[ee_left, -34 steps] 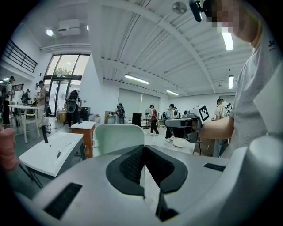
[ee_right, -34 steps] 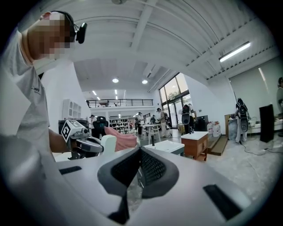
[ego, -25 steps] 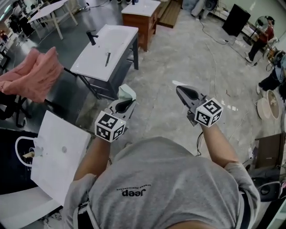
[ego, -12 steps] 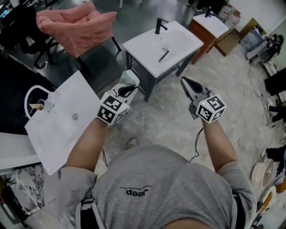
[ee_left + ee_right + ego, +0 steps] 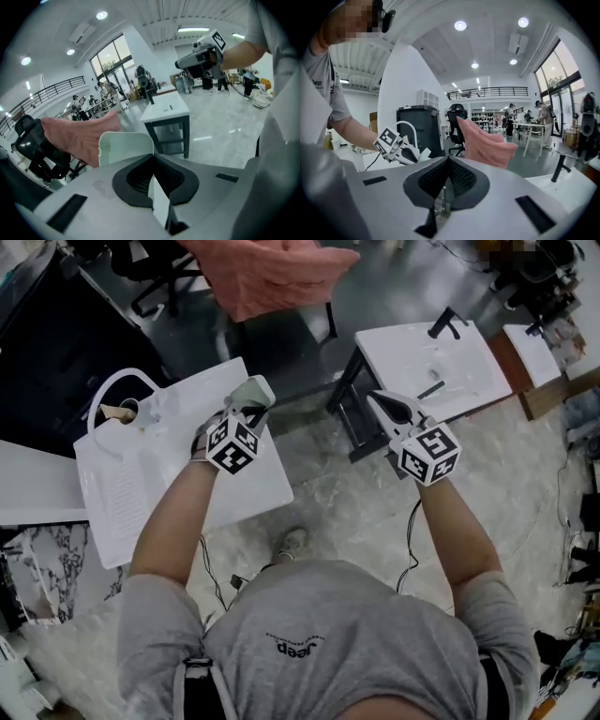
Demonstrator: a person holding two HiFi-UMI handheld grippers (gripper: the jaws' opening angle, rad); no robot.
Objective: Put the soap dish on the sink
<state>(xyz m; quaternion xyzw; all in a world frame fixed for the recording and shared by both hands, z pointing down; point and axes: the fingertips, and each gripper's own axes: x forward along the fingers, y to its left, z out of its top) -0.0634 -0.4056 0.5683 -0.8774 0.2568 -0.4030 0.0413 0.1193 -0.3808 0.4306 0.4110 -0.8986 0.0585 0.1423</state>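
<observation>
A pale green soap dish (image 5: 253, 390) is pinched in my left gripper (image 5: 251, 410), which is shut on it. In the head view it hangs over the far right corner of a white sink top (image 5: 141, 493) that has a white arched faucet (image 5: 112, 390). The left gripper view shows the dish (image 5: 123, 146) standing up from the closed jaws of that gripper (image 5: 152, 158). My right gripper (image 5: 377, 399) is shut and empty, out over the floor to the right. Seen from the right gripper (image 5: 447, 161), the left gripper (image 5: 396, 147) and the arched faucet (image 5: 407, 125) are at the left.
A second white sink (image 5: 431, 362) with a black faucet (image 5: 448, 322) stands on a dark frame just beyond the right gripper. A pink cloth (image 5: 272, 273) hangs over a chair at the top. A dark cabinet (image 5: 47, 343) borders the left sink. Marbled floor lies between the sinks.
The whole view has swung left. Both grippers travelled left with it; the left gripper and its dish now hang over the sink with the arched faucet. The sink on the dark frame has shifted right.
</observation>
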